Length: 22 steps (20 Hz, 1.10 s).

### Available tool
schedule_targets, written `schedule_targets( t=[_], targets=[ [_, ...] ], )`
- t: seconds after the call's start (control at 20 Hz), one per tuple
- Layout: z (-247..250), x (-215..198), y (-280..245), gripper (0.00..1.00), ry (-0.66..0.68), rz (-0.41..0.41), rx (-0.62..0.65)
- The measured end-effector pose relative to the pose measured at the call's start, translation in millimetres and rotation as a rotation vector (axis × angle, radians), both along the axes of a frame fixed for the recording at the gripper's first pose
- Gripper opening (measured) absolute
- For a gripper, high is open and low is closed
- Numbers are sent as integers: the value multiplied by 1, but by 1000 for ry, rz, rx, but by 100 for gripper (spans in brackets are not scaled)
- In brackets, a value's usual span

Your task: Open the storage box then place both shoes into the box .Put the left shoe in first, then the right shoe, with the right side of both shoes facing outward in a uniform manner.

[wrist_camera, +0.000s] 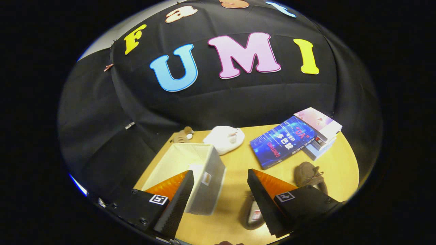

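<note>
The claw [220,190] sits at the bottom of the frame as two wedge-shaped fingers [177,204], each tapering to a point and faced on its inner side with a finely ribbed pad. Each finger grows from a blocky dark housing. Both housings carry a small square black-and-white marker [158,199] on top, and round screw heads [143,221] dot the lower-left housing.

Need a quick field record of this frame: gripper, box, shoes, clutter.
gripper: gripper open, fingers apart, holding nothing
storage box: storage box open-topped, ahead of the left finger, no shoe visible inside
shoe 1: brown shoe on the table, beyond the right finger
shoe 2: second shoe lying partly behind the right finger
clutter: white plush item beyond the box; blue book leaning on stacked books
task state: no shoe placed yet
</note>
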<state>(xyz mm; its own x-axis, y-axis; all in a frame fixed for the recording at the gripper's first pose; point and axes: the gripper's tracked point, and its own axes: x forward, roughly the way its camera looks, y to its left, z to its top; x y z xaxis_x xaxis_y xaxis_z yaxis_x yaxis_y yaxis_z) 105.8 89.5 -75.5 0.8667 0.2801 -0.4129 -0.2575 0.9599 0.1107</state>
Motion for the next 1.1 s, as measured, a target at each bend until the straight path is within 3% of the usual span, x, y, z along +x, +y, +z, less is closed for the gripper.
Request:
schedule_targets(
  t=[0.35,0.85,0.95,1.05,1.1],
  targets=[
    [-85,-4,-80,98,111,-78,-147],
    [-184,19,-118,98,228,-164,-231],
    [-196,27,-120,92,251,-204,-202],
    [-200,34,-122,80,249,-241,-182],
    [-203,36,-122,68,249,-248,-184]
  ],
)
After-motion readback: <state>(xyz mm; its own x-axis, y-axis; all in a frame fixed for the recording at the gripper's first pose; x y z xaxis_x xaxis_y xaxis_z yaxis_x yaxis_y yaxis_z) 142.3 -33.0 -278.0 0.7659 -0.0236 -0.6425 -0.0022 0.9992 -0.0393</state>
